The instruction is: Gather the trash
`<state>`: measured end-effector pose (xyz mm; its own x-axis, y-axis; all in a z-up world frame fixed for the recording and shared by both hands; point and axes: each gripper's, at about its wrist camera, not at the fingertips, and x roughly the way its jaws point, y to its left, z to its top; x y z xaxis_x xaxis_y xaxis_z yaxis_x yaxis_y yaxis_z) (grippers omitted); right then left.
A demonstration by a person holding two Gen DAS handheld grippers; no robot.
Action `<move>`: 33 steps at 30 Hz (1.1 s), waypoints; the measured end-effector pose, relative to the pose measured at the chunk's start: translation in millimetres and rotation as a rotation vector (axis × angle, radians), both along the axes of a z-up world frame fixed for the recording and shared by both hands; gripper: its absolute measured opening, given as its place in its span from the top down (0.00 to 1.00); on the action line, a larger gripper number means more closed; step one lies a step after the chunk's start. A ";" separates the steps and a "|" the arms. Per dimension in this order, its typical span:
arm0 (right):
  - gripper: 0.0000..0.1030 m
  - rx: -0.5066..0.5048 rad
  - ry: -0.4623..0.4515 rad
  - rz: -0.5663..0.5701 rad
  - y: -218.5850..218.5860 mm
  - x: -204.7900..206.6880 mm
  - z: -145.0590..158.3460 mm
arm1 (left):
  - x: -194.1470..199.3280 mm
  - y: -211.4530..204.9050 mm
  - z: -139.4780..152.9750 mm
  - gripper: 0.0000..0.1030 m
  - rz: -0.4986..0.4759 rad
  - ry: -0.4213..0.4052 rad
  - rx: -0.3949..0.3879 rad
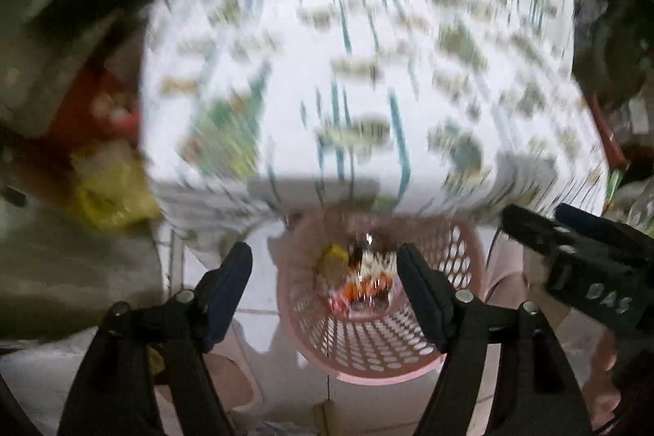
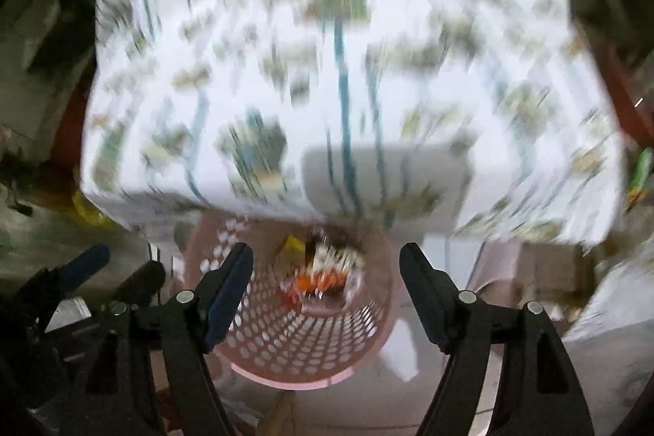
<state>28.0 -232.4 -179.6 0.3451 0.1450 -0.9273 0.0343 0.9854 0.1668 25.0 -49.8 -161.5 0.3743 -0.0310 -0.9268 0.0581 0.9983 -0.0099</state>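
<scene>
Trash in pink basket below, between both grippers' wide-open, empty fingers.

A basket is sitting on the floor just before the table's near edge — wrappers are lying inside it (blurred) — and both grippers are hanging above, side by side.

Premises: a lived-in home room. Evidence: desk covered with a white cloth printed in green and teal; pale tiled floor below; pink perforated plastic basket holding mixed wrappers; cluttered household goods along the dim edges, blurred beyond identification.
</scene>
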 end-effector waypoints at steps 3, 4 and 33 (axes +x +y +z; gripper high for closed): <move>0.20 -0.025 -0.096 -0.001 -12.3 -4.8 44.9 | -3.4 5.8 37.0 0.28 0.014 -0.078 -0.002; 0.19 -0.026 -0.129 0.006 -15.5 -6.8 60.9 | -5.5 7.4 50.3 0.26 0.015 -0.106 0.004; 0.00 -0.116 -0.607 -0.041 -38.5 -66.0 198.8 | -56.2 16.1 189.7 0.00 0.049 -0.546 -0.018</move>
<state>-38.0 -271.0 19.2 0.8195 0.0304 -0.5723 0.0051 0.9982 0.0602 -31.2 -33.7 28.2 0.8020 -0.0156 -0.5971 0.0132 0.9999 -0.0083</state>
